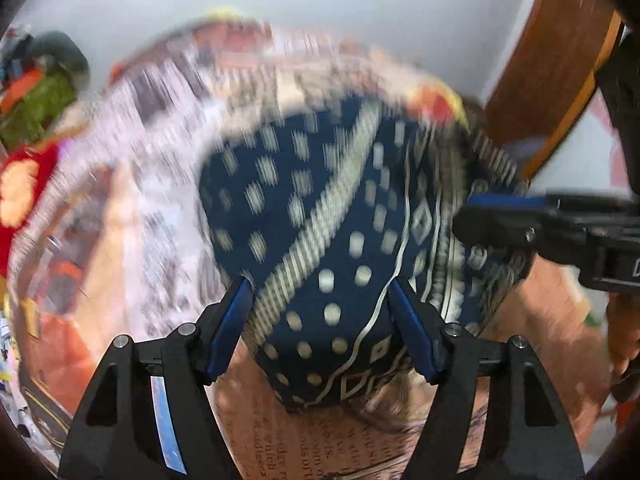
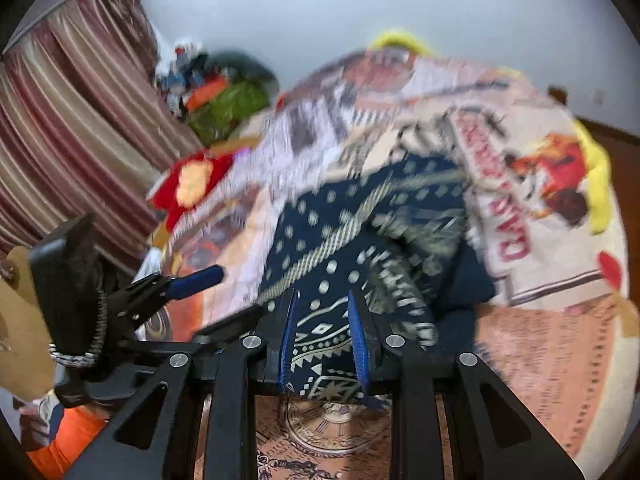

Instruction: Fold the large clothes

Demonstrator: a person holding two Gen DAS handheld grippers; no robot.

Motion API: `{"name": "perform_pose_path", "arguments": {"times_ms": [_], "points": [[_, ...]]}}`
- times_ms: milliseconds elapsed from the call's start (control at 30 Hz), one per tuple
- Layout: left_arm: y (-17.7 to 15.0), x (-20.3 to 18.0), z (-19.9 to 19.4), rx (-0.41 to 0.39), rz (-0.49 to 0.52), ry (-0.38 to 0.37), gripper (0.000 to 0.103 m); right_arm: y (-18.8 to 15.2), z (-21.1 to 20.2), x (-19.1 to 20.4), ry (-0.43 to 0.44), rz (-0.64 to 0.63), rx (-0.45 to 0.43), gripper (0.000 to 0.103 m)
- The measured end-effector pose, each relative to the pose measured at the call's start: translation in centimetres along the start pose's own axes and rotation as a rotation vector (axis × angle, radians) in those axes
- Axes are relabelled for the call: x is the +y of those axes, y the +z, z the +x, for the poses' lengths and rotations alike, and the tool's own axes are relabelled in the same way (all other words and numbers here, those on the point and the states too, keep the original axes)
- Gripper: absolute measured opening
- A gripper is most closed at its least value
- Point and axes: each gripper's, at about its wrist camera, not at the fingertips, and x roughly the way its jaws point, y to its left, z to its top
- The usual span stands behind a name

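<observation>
Left wrist view shows the left gripper (image 1: 320, 320) with its blue pads spread apart, the navy patterned cloth (image 1: 320, 216) lying between them but not pressed by either pad. That cloth, dark blue with pale dots, stripes and diamonds, is bunched in a heap on a surface (image 1: 312, 452) covered by a newspaper-print sheet, with a big printed blanket (image 1: 168, 128) rumpled behind it. Over on the right side of this view, the right gripper (image 1: 472, 208) reaches in and touches the heap's edge. From the right wrist view, the right gripper (image 2: 322, 336) has its pads close together, clamped on a fold of the same cloth (image 2: 332, 240), while the left gripper (image 2: 200, 278) sits off to the left. A striped curtain (image 2: 68, 120) hangs at the far left, and much of the scene is blurred.
</observation>
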Motion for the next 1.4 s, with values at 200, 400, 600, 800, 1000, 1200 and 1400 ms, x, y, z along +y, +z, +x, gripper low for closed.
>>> {"name": "perform_pose_path", "arguments": {"times_ms": [200, 400, 600, 800, 1000, 1200, 1400], "points": [[-2.5, -1.5, 0.5, -0.055, 0.079, 0.065, 0.080, -3.4, 6.0, -3.1, -0.070, 0.015, 0.195, 0.021], [-3.4, -1.8, 0.1, -0.051, 0.083, 0.062, 0.080, -5.8, 4.7, -4.6, -0.007, 0.036, 0.188, 0.021], [-4.4, -2.0, -1.0, -0.032, 0.109, 0.059, 0.080, -7.7, 3.6, -5.3, -0.038, 0.032, 0.226, 0.021], [-4.9, -0.8, -2.8, -0.060, 0.108, 0.108, 0.080, -7.5, 0.9, -4.1, -0.134, -0.047, 0.188, 0.022], [-2.6, 3.1, -4.5, -0.117, -0.059, 0.081, 0.080, -4.4, -3.4, -2.5, -0.160, -0.075, -0.022, 0.022], [-0.7, 6.1, -1.7, -0.032, -0.222, -0.045, 0.080, -0.2, -1.9, -3.2, -0.150, 0.060, -0.092, 0.090], [-0.5, 8.3, 2.0, 0.030, -0.358, -0.184, 0.089, 0.2, 2.6, -6.9, -0.098, 0.197, -0.004, 0.103]]}}
